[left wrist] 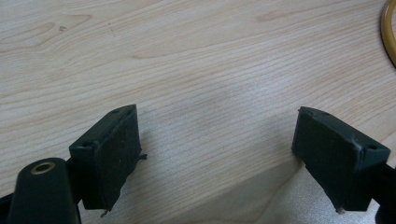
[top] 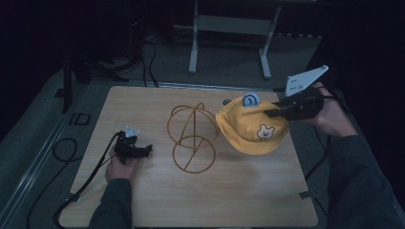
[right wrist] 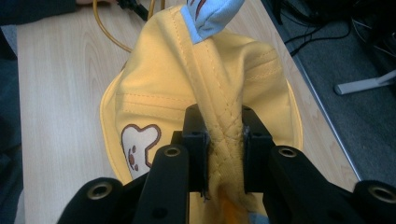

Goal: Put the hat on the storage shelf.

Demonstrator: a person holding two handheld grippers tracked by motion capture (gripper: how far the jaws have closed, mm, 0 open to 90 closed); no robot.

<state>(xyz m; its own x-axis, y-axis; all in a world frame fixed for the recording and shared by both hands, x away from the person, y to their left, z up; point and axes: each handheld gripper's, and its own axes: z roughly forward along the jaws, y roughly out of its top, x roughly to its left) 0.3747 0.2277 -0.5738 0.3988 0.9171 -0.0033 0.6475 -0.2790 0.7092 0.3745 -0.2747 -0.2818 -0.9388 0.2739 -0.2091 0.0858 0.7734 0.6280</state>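
Observation:
A yellow child's hat with a bear patch and a blue ear hangs just above the table's right side. My right gripper is shut on its top seam; in the right gripper view the jaws pinch the stitched fabric of the hat at the gripper. A gold wire hat stand sits at the table's middle, just left of the hat. My left gripper rests low on the wood at the left, open with nothing between its jaws; an arc of the wire stand shows at the edge.
The light wooden table has bare wood in front and at the left. Black cables trail off its left edge. A white metal frame stands on the floor behind the table.

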